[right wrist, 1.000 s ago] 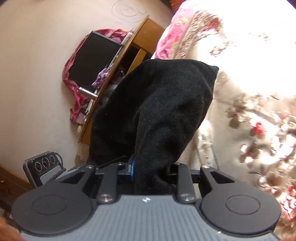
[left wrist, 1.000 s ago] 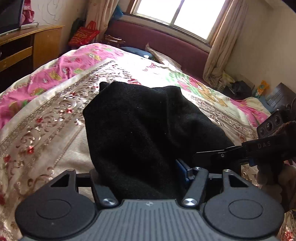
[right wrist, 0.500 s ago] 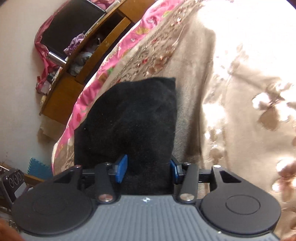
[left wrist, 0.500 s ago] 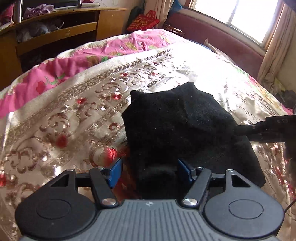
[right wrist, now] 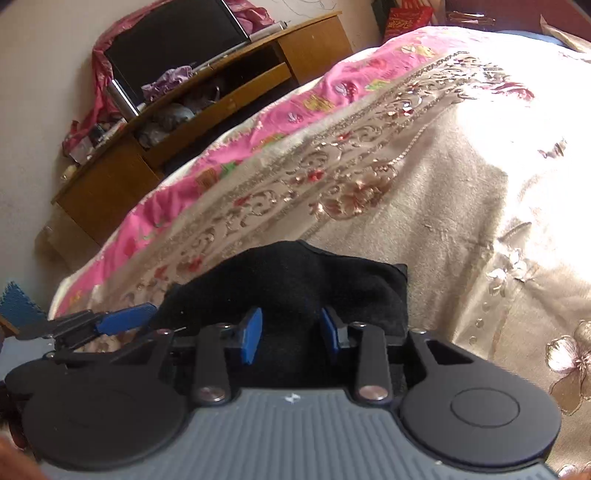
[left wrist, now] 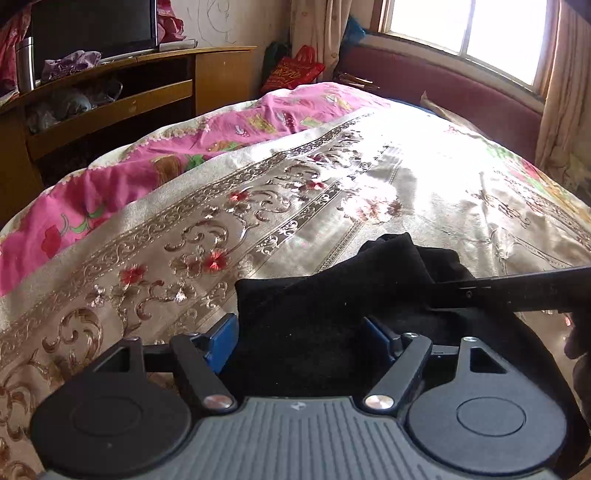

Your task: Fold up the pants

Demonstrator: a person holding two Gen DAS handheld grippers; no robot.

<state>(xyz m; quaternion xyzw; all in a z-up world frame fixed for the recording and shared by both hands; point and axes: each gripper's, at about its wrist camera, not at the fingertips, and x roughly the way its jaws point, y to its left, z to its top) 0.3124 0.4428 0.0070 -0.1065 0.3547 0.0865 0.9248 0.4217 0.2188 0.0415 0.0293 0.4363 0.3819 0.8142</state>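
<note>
Your black pants [left wrist: 332, 306] lie bunched on the bed [left wrist: 258, 206]. Your left gripper [left wrist: 299, 341] is opening, pads clear of the cloth; your right gripper [right wrist: 290, 332] is closing around it, not yet pinching.

Near part of black pants [left wrist: 317, 325] hidden behind gripper bodies; bedspread [right wrist: 461, 206] cropped.

Two wrist cameras, both low over the bed and tilted down.
The left wrist view looks across the bed [left wrist: 332, 192] toward the window [left wrist: 480, 33], close over the black pants [left wrist: 314, 325]; the right wrist view, rolled, faces the wooden cabinet [right wrist: 229, 92] beyond the bed's pink edge. Both share the pants, the cabinet and the gold-patterned cover, and each catches the other gripper at its frame's side.
</note>
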